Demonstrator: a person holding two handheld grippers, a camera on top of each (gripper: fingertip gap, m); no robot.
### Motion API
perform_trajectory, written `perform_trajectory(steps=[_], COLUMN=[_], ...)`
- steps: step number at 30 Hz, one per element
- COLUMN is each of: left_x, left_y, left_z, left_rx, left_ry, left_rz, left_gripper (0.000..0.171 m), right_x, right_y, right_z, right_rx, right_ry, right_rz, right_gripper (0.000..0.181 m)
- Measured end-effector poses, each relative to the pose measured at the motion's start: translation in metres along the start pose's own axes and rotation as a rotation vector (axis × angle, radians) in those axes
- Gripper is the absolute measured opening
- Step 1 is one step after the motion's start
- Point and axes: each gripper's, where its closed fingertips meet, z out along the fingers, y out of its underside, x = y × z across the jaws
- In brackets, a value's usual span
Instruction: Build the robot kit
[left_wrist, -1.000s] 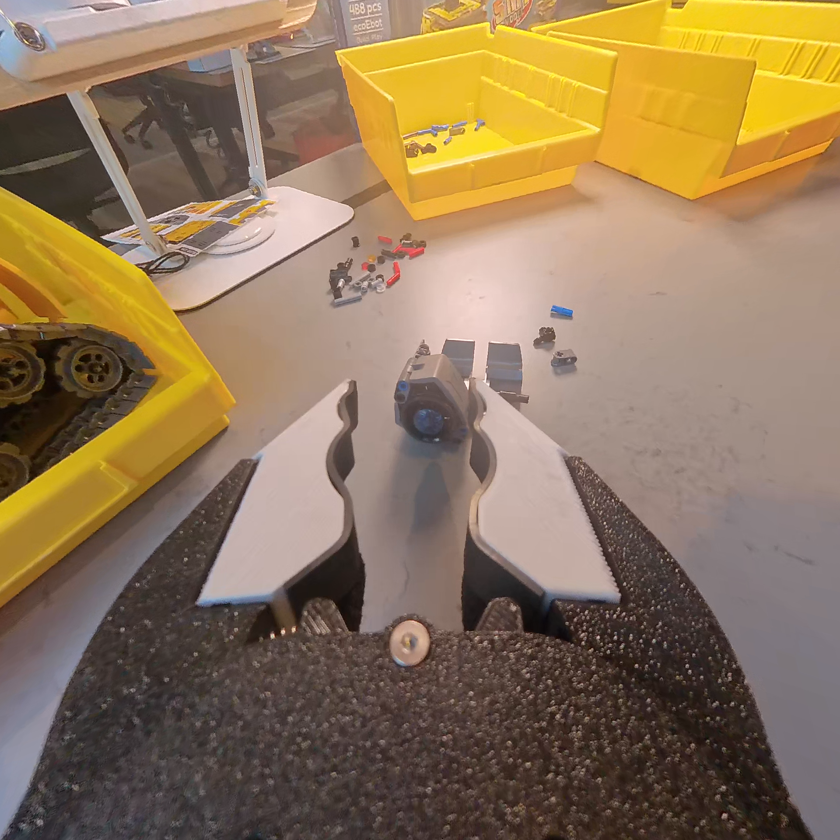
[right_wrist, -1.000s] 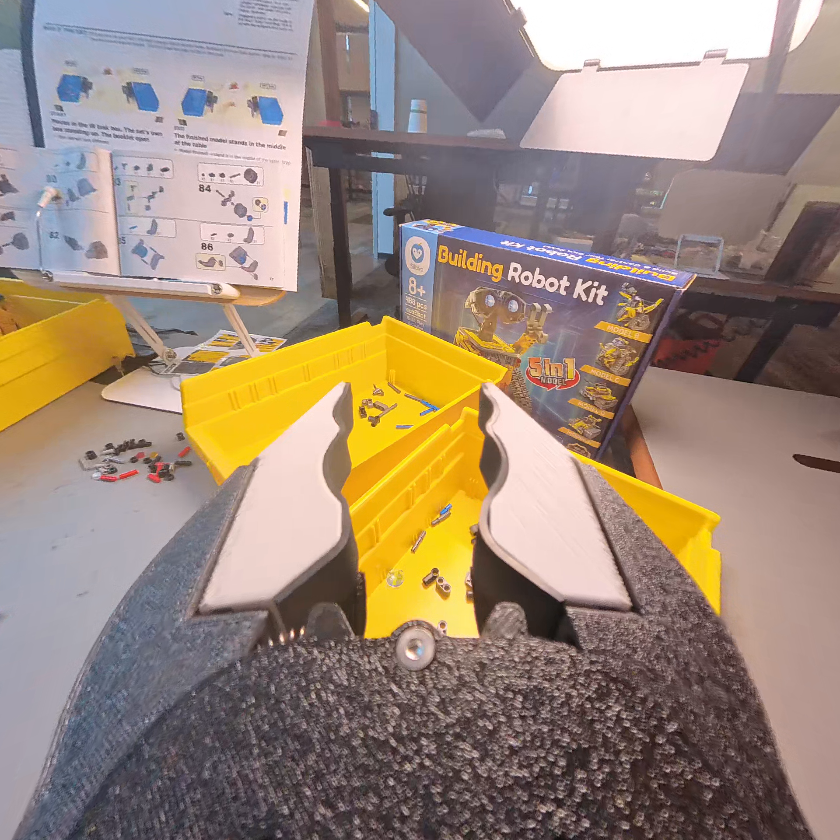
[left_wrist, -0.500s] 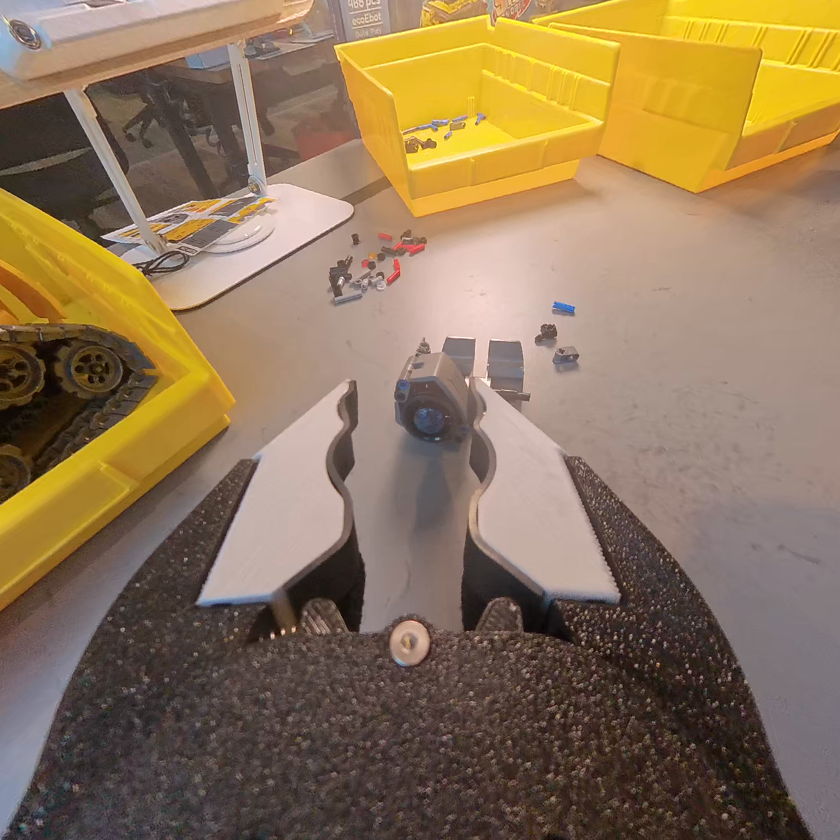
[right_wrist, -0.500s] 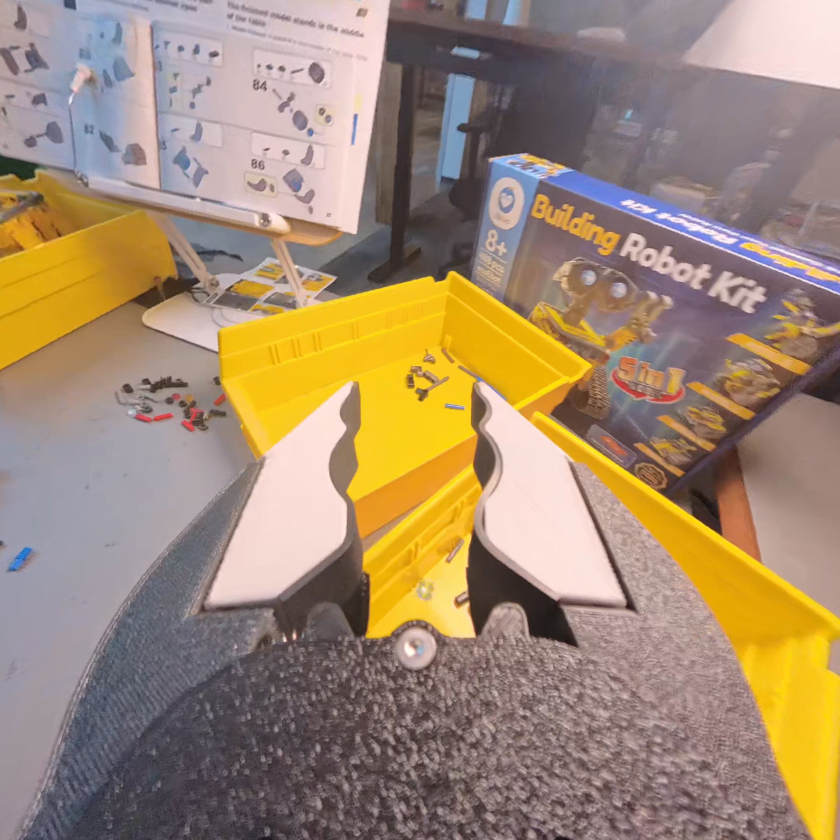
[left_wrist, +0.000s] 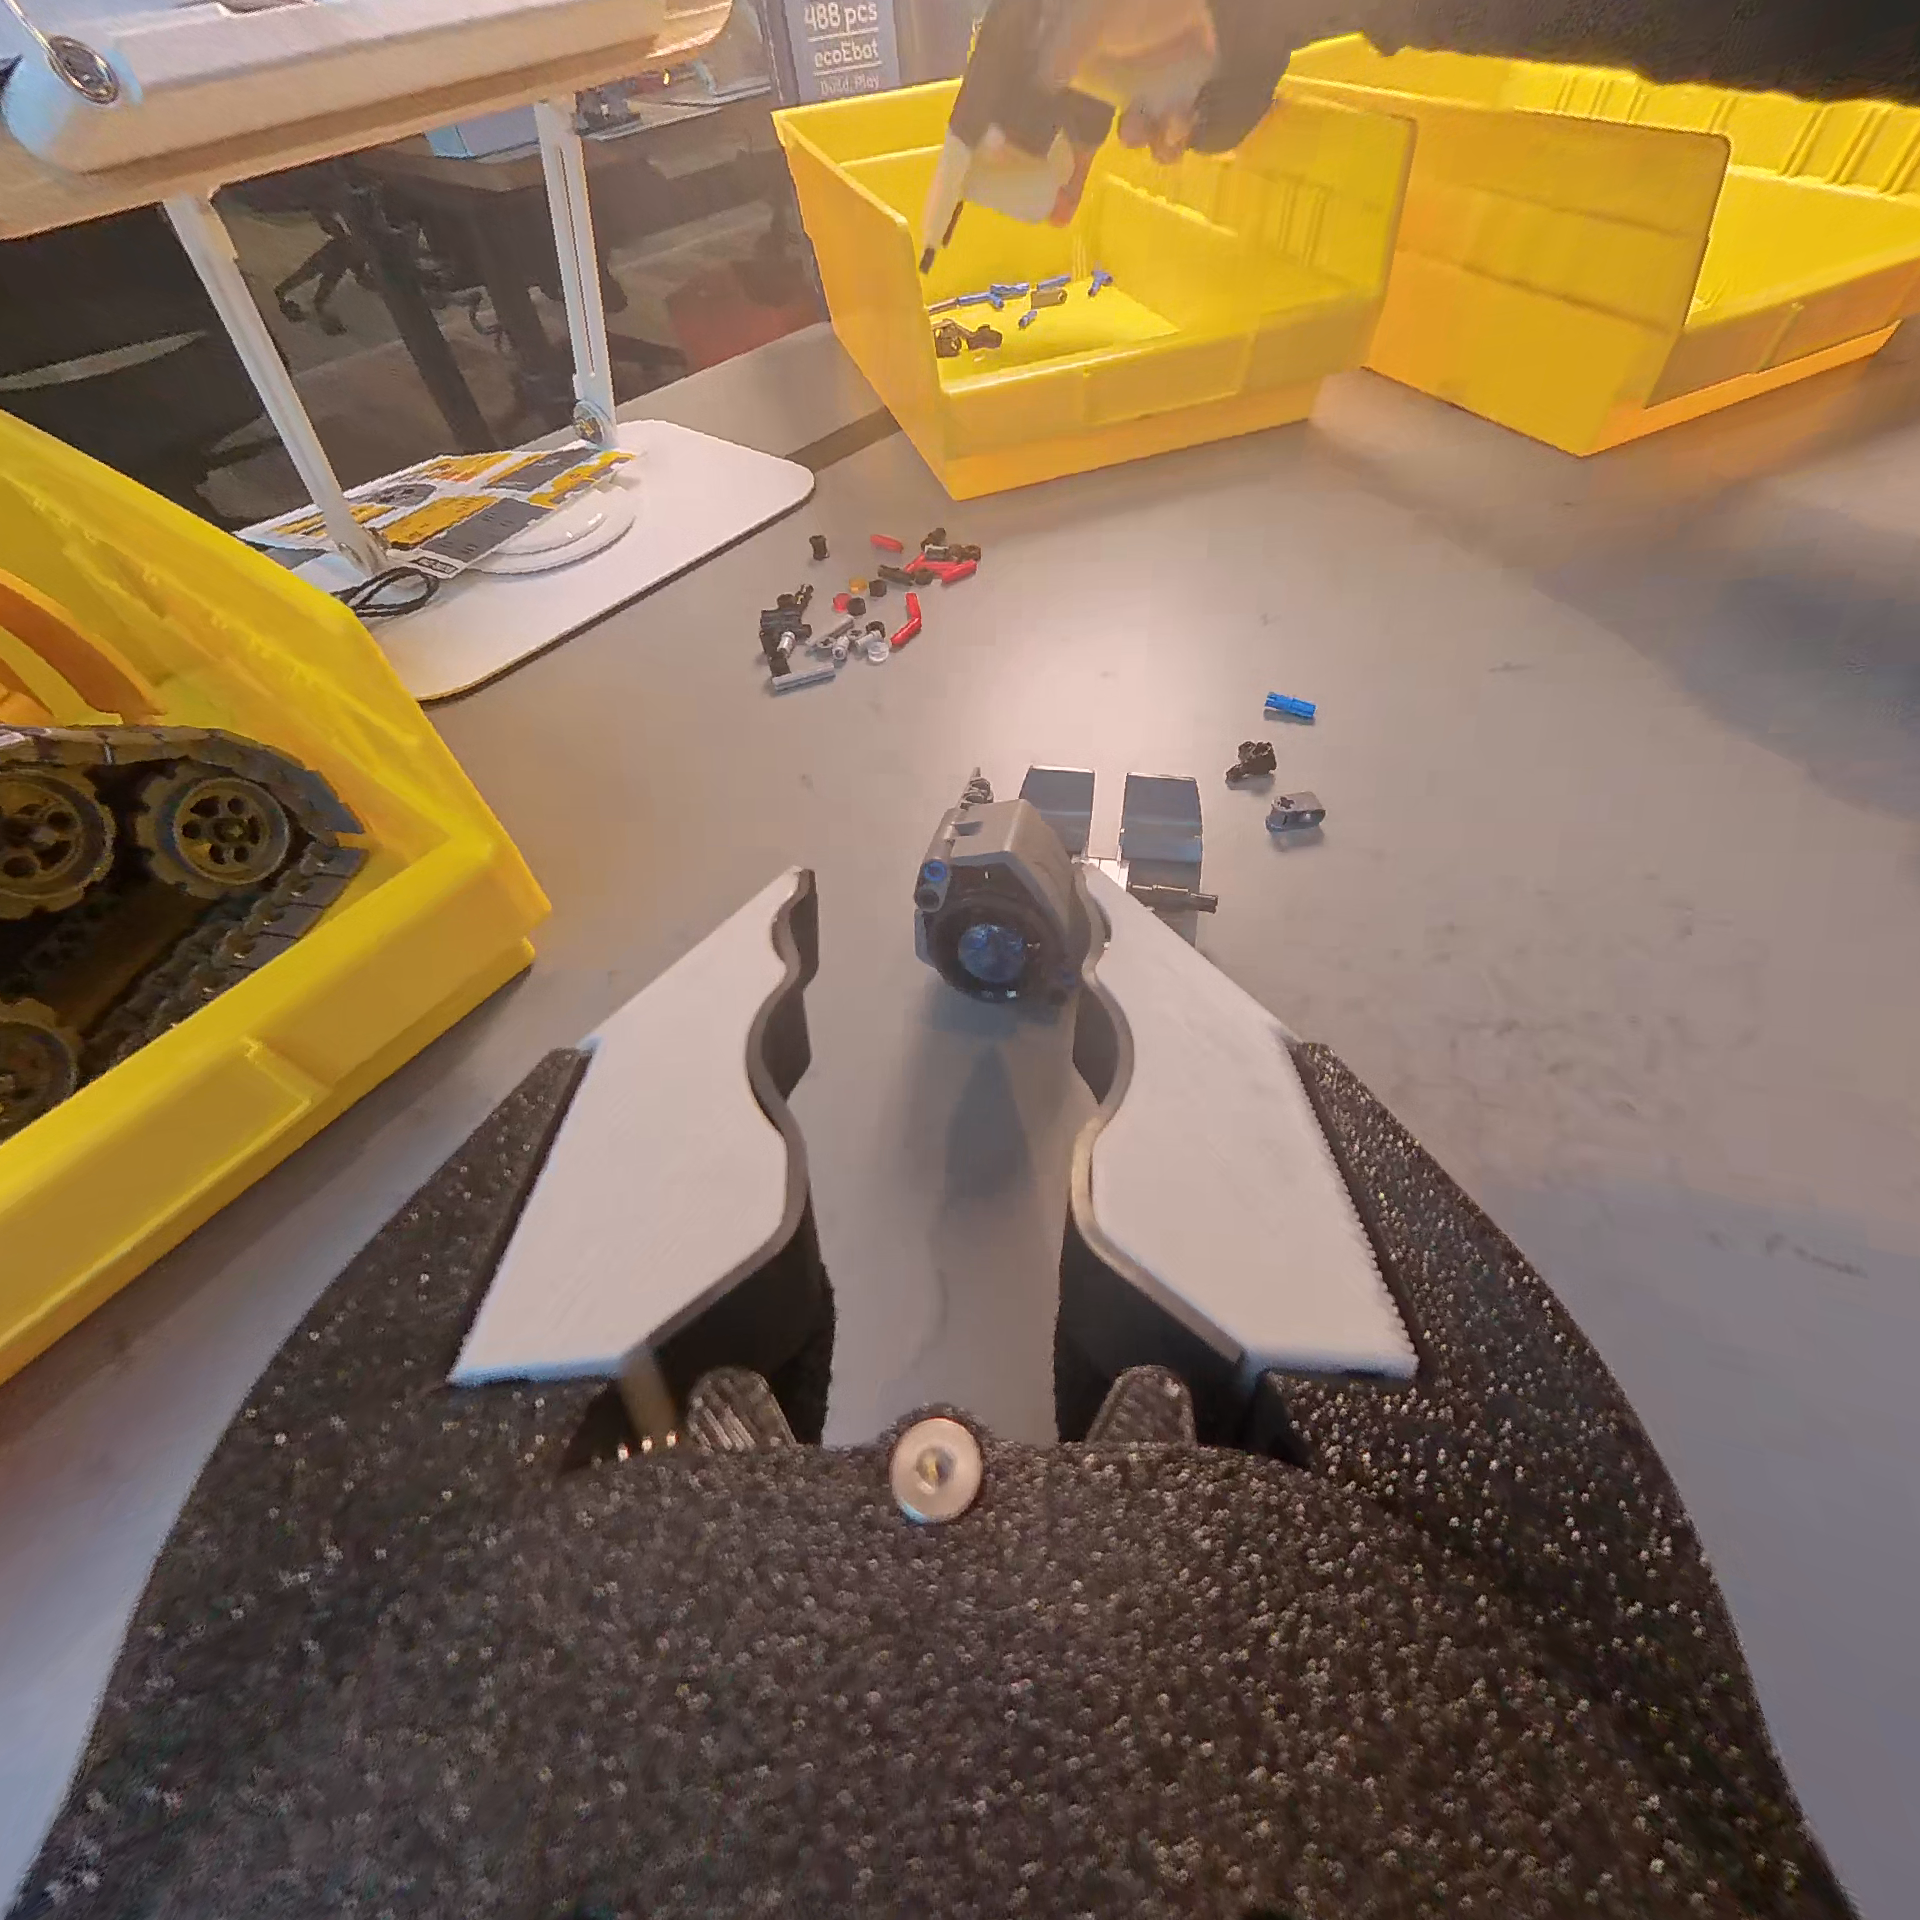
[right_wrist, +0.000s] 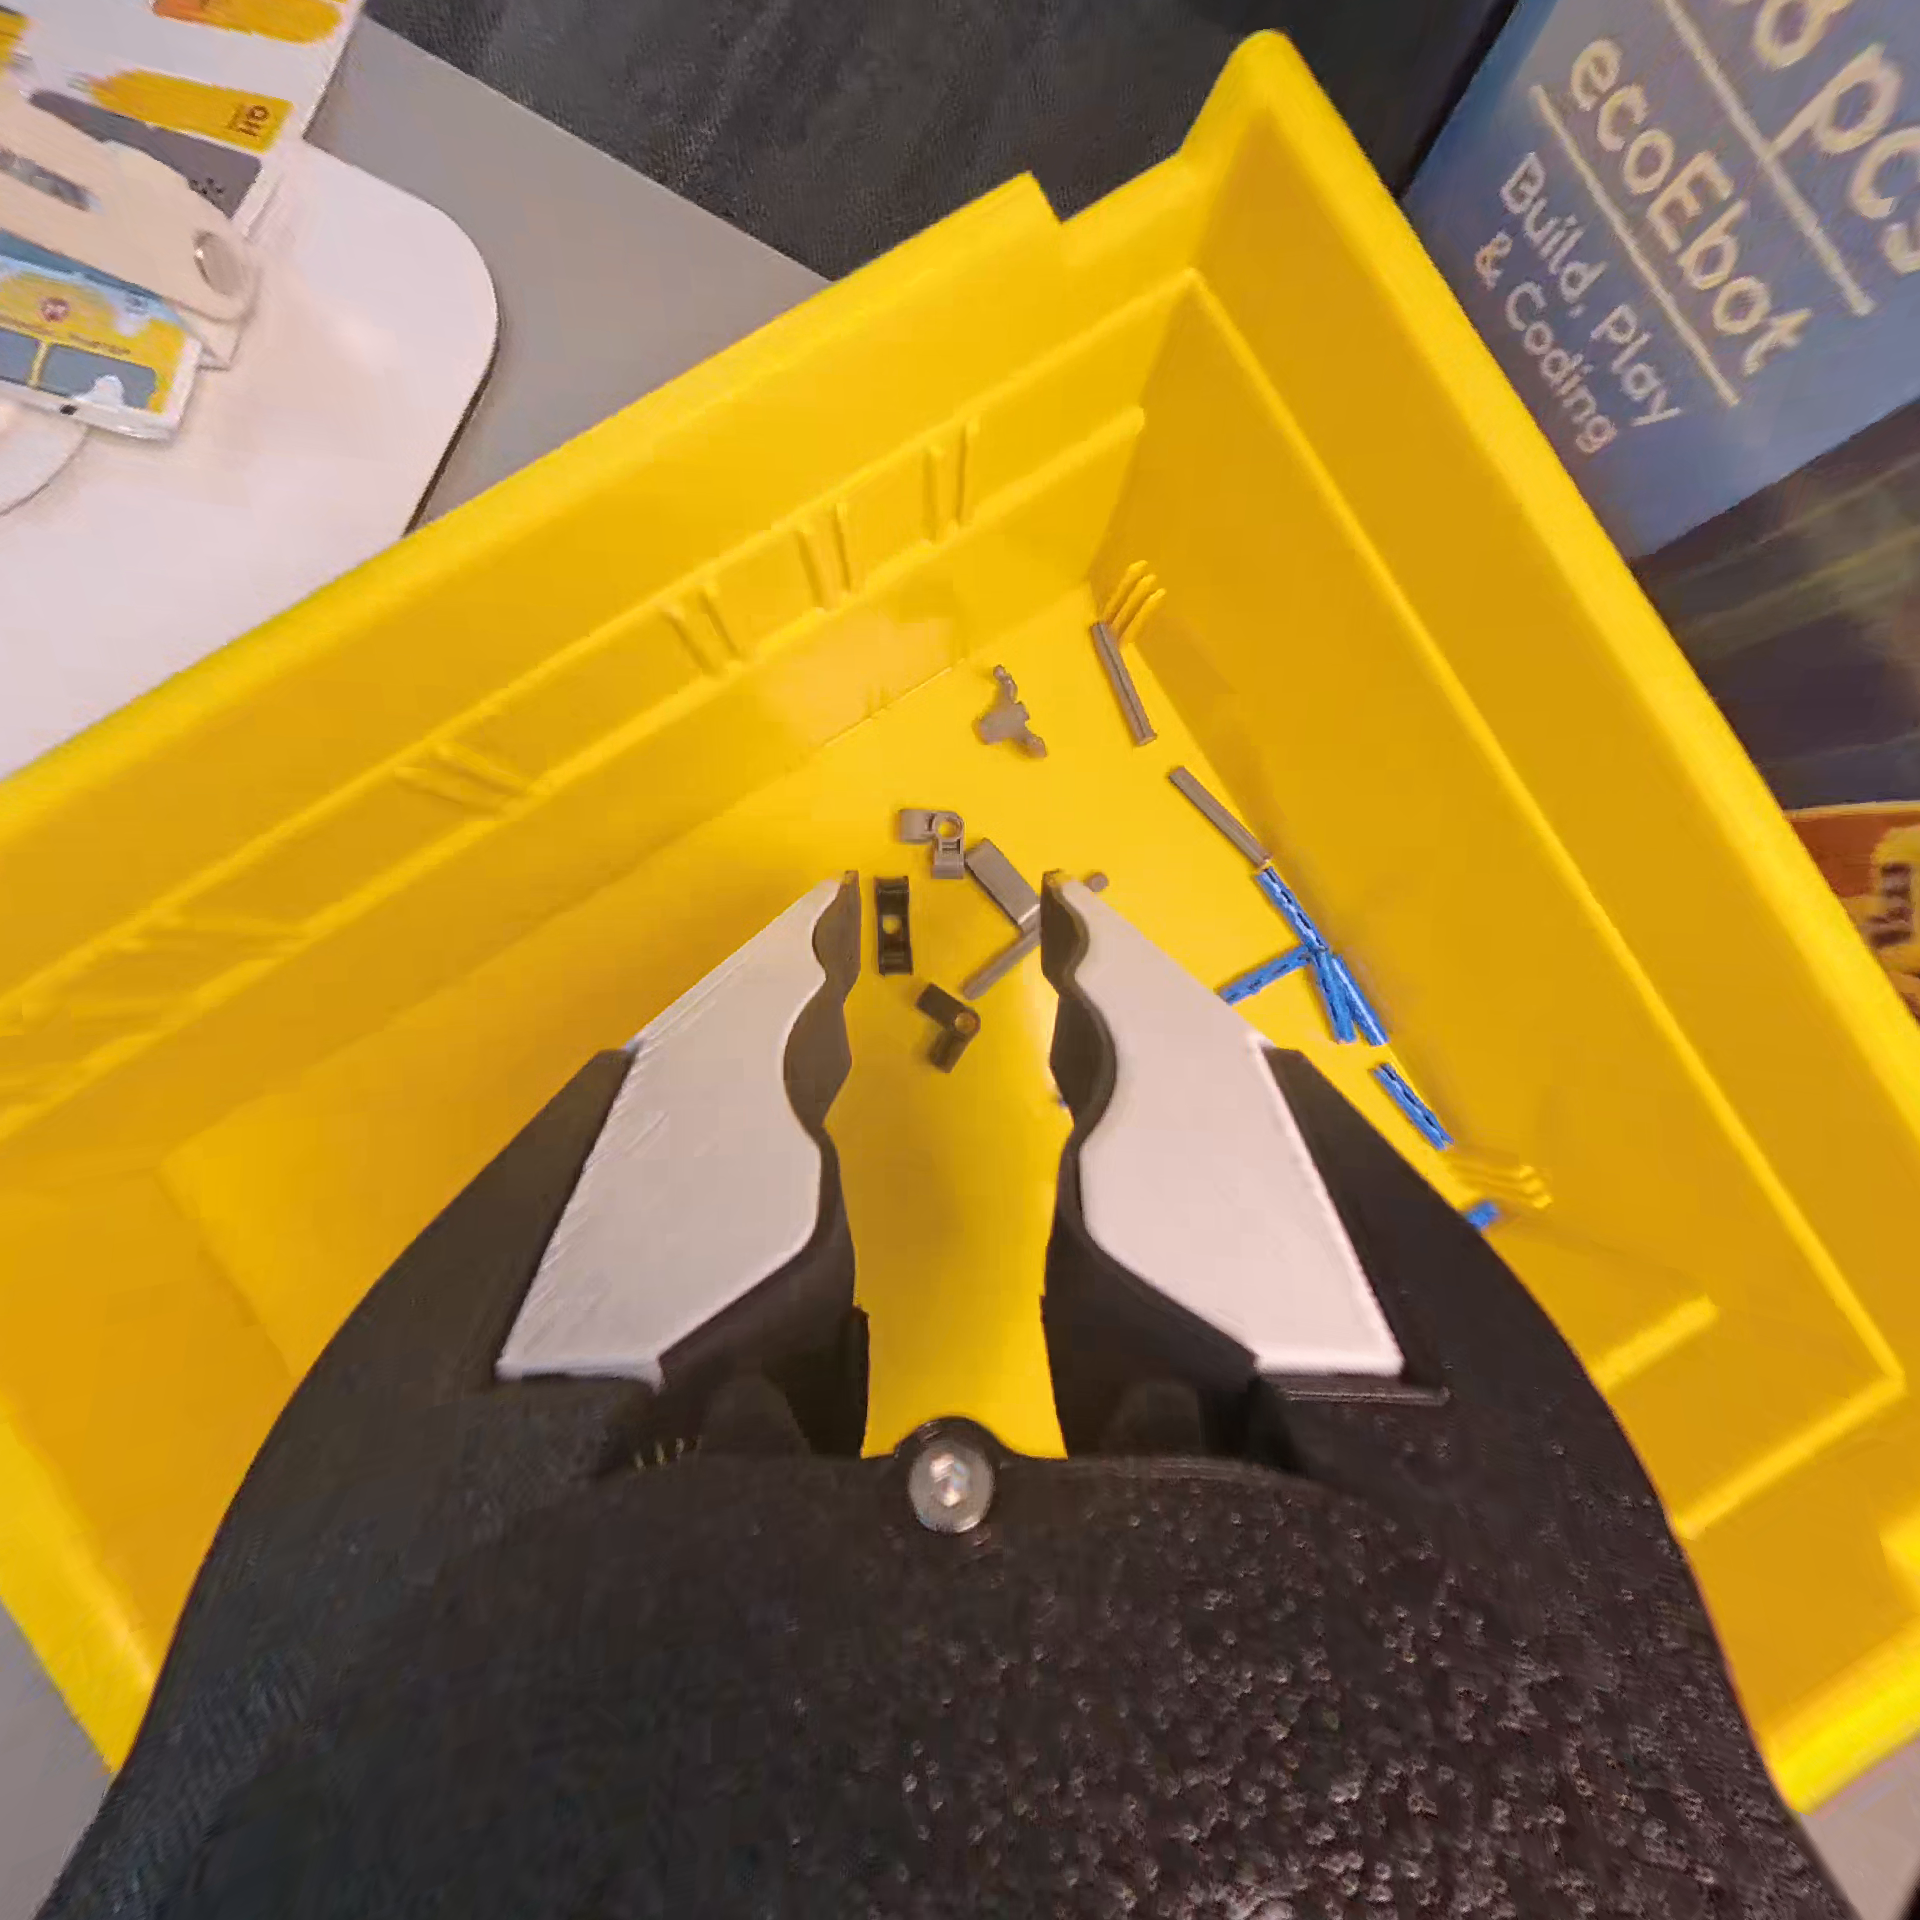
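Observation:
In the left wrist view my left gripper (left_wrist: 945, 899) is open and low over the grey table. A grey block assembly with a blue-centred round face (left_wrist: 992, 914) lies on the table between its fingertips, against the right finger (left_wrist: 1174, 1091). In the right wrist view my right gripper (right_wrist: 948, 904) is open and points down into a yellow bin (right_wrist: 644, 665), holding nothing. Just at its tips lie a black piece (right_wrist: 890, 925), a black connector (right_wrist: 948, 1023) and grey pieces (right_wrist: 1003, 883). Blue pins (right_wrist: 1309, 966) lie to the right. The right gripper also shows in the left wrist view (left_wrist: 997, 177) over that bin (left_wrist: 1101, 416).
A yellow bin (left_wrist: 312, 997) at the left holds a tracked vehicle (left_wrist: 156, 852). A white stand base (left_wrist: 623, 520) stands at the back. Loose small parts (left_wrist: 862, 613), a blue pin (left_wrist: 1290, 707) and grey pieces (left_wrist: 1294, 810) lie on the table. More yellow bins (left_wrist: 1662, 260) are at the right. A blue box (right_wrist: 1662, 260) is behind the bin. The left gripper is farther from the black connector (right_wrist: 948, 1023), some 50 cm, than the right, some 5 cm. The left camera catches it too, in the left wrist view (left_wrist: 984, 335).
My right gripper has moved left from the neighbouring bin and tipped down into this bin, its jaws a little narrower. My left gripper has hardly moved.

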Motion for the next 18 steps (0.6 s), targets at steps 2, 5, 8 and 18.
perform_trajectory(steps=[2,5,8,18], left_x=[0.000,-0.001,-0.003,-0.005], left_y=[0.000,-0.001,-0.002,-0.002], left_z=[-0.001,-0.001,-0.002,-0.002], left_rx=[0.003,0.008,0.015,0.015], left_ry=[0.005,0.014,0.022,0.021], left_rz=[-0.006,-0.026,-0.046,-0.061], left_gripper=[0.047,0.047,0.047,0.047], right_x=[-0.001,0.001,0.000,-0.008], right_y=[-0.002,0.004,0.010,0.000], right_z=[0.015,0.030,0.039,0.027], right_rx=[0.000,-0.044,-0.069,-0.022], right_ry=[-0.018,0.000,0.006,-0.045], right_rz=[0.015,0.005,-0.005,-0.032], right_gripper=[0.033,0.033,0.026,0.011])
